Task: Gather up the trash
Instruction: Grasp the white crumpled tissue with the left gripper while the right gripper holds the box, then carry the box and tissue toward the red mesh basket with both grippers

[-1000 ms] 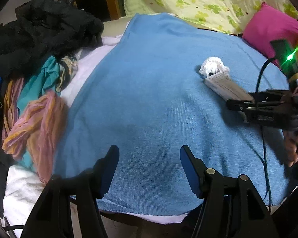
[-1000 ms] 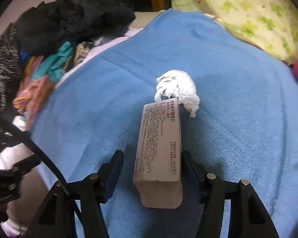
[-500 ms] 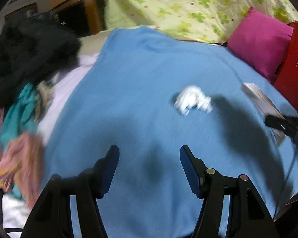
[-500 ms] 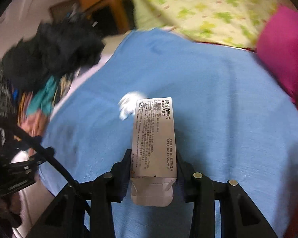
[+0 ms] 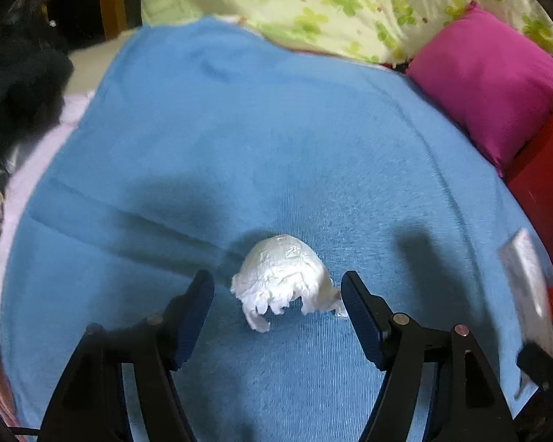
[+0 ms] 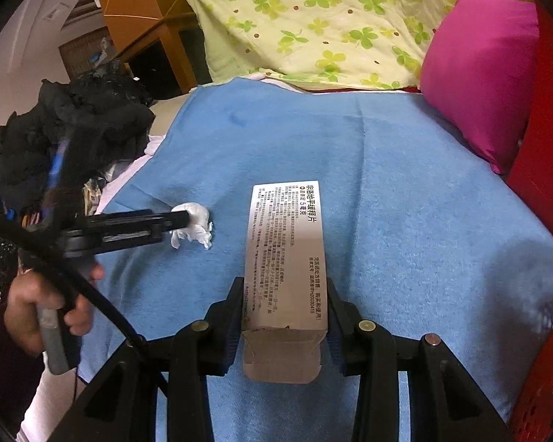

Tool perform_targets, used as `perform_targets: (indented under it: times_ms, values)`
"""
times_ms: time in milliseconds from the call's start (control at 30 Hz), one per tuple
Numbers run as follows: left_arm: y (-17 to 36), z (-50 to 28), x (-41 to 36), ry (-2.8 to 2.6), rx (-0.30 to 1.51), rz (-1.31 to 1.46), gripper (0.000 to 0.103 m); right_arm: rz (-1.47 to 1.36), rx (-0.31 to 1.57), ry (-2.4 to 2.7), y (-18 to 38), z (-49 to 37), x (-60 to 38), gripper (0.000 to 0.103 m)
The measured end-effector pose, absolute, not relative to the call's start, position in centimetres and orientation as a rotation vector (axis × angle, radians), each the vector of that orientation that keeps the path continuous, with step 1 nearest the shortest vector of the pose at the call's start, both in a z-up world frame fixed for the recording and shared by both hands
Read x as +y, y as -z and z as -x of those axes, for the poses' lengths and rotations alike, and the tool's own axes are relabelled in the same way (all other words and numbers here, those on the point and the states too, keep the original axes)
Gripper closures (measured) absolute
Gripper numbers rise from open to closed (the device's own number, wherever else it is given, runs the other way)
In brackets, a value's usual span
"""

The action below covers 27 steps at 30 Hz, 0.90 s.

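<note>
The right gripper, open around the cardboard box a second ago, now clamps it and has it lifted off the blue blanket. The left gripper has swung in from the near edge, its open jaws now flanking the crumpled tissue at lower centre of frame.

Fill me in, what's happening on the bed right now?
A person is collecting trash off the blue blanket with a pair of tongs in each hand. The right tongs are shut on a printed cardboard box, lifted above the blanket. The left tongs are open, straddling a crumpled white tissue that lies on the blanket, not yet gripped.
</note>
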<state>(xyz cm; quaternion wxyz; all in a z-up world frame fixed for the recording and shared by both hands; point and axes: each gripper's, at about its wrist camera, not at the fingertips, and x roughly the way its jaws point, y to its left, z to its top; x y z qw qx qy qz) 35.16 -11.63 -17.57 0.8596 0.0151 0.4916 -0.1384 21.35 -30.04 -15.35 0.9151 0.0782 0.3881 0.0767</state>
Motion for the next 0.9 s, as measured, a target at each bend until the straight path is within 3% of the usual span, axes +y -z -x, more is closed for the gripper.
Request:
perform_targets:
  times_ms: [33,67,133,500,900]
  values:
    - [18.1,-35.6,-11.4,0.297,1.052,0.007,0.059,-0.158,0.796,-0.160,15.3,-21.3,-30.0,0.062]
    - [18.3,-35.8,-11.3,0.300,1.068,0.034,0.068,-0.151,0.789,-0.163,15.2,-21.2,-29.8,0.062]
    - [18.4,-35.6,-10.8,0.291,1.071,0.085,0.072,-0.140,0.782,-0.160,15.1,-21.0,-29.6,0.062]
    - [11.1,-25.6,-12.1,0.320,0.877,-0.054,0.074,-0.171,0.639,-0.162,12.5,-17.8,-30.7,0.062]
    - [3.7,-15.3,-13.7,0.340,0.633,-0.179,0.073,-0.243,0.429,-0.090,9.9,-8.2,-33.1,0.061]
